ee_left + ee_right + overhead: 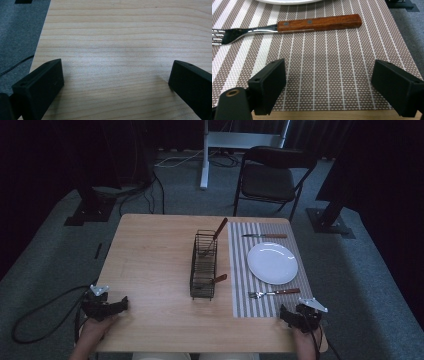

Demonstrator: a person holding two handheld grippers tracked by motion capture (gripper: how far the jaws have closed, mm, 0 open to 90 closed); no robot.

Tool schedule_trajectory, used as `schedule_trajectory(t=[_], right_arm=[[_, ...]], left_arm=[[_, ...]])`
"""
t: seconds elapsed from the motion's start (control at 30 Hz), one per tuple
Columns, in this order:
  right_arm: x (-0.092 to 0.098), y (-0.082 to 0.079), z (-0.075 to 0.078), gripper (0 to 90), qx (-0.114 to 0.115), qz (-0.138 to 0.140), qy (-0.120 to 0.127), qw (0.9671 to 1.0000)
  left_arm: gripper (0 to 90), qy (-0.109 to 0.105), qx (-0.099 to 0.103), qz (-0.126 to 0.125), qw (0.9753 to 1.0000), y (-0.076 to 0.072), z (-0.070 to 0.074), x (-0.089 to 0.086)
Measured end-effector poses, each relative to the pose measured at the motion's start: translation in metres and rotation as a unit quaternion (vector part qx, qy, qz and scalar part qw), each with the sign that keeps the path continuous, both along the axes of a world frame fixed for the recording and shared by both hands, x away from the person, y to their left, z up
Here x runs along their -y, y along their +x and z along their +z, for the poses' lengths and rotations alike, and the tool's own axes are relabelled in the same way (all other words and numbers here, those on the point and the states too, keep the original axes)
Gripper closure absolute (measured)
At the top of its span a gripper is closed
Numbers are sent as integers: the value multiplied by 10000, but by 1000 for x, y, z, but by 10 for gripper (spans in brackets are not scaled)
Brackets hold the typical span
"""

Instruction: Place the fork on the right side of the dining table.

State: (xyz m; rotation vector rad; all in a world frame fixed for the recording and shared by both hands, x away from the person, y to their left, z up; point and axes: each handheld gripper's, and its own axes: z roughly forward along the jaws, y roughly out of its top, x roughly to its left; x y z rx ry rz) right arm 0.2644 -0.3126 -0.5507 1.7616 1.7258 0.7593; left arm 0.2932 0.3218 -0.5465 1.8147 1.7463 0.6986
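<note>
A: From above, a light wooden table carries a black wire caddy at its centre, two wooden-handled utensils standing in it. Beside it lies a striped placemat with a white plate, a knife beyond the plate, and a fork on the near side.

B: And the grippers?

A: Left gripper rests at the near left edge; its own camera shows jaws spread wide over bare wood. Right gripper sits at the mat's near edge, jaws likewise apart, empty, the fork's handle just ahead of them.
</note>
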Motion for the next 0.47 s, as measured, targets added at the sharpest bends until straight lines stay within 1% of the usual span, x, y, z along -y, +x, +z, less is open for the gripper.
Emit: schedule_trajectory(t=[0.3,0.47], right_arm=[[0,0,0,117,-13,-23,-4,10000],[1,0,0,116,-16,-24,-3,10000]], left_arm=[[3,0,-1,-5,10000,0,0,0],[2,5,6,47,10000,0,0,2]])
